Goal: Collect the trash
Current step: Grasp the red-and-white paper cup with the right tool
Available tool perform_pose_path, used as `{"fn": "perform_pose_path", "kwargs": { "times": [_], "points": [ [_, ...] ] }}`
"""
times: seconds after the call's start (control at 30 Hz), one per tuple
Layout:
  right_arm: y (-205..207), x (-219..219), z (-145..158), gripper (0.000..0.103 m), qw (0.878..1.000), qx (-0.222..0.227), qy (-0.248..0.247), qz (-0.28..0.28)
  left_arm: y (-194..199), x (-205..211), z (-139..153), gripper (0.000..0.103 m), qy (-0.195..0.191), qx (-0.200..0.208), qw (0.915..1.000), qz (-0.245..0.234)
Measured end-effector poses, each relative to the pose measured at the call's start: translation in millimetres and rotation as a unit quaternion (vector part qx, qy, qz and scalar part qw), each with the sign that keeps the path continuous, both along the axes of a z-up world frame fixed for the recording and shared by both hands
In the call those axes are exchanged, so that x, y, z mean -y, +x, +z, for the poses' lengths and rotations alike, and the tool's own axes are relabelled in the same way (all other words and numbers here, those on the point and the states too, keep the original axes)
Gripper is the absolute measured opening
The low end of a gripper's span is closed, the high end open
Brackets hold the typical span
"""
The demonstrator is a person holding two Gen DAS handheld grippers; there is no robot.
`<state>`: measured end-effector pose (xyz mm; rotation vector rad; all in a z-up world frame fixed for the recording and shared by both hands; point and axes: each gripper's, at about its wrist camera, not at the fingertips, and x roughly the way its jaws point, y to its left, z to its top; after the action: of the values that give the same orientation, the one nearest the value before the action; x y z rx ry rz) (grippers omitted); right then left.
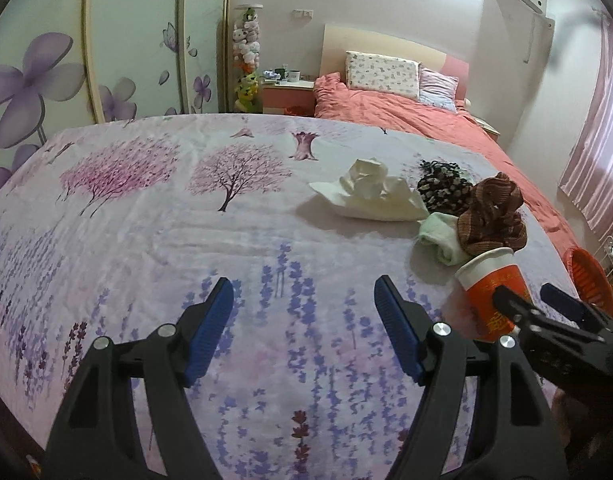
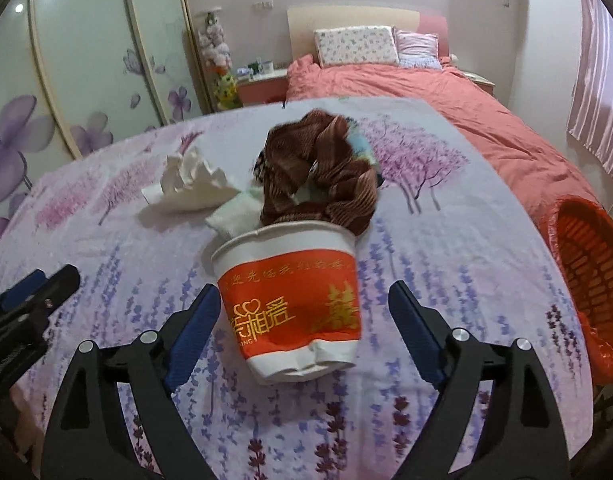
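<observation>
Paper cup [image 2: 290, 300] – light, thin-walled, base already crumpled – sits between the right gripper [image 2: 304, 312] jaws, released; squeeze gently mid-wall. Left gripper [image 1: 302, 320] jaws released too, holding nothing

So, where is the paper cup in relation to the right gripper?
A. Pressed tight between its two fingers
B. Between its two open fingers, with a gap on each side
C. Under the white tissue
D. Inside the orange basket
B: in the right wrist view the paper cup lies on the bedspread between the fingers of the right gripper, with bedspread showing on both sides.
</observation>
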<state>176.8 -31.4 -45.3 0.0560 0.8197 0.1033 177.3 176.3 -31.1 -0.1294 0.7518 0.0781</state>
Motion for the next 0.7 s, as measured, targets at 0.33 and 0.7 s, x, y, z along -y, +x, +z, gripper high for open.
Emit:
{"fn": "perform_pose_path", "kwargs": {
  "times": [0.33,0.7],
  "points": [
    [5.5,-8.7,-10.3,0.079,1.000,-0.015,-0.026,0.004,6.6,-1.5,-6.1,0.072,-0.004,-0.009,0.9999,-0.001],
    [-10.5,30.7,-0.1,0.077,0.999,0.015,-0.026,-0.023,29.7,10.7,-9.2,0.072,-0.003,-0.019,0.9998,-0.007]
  ]
}}
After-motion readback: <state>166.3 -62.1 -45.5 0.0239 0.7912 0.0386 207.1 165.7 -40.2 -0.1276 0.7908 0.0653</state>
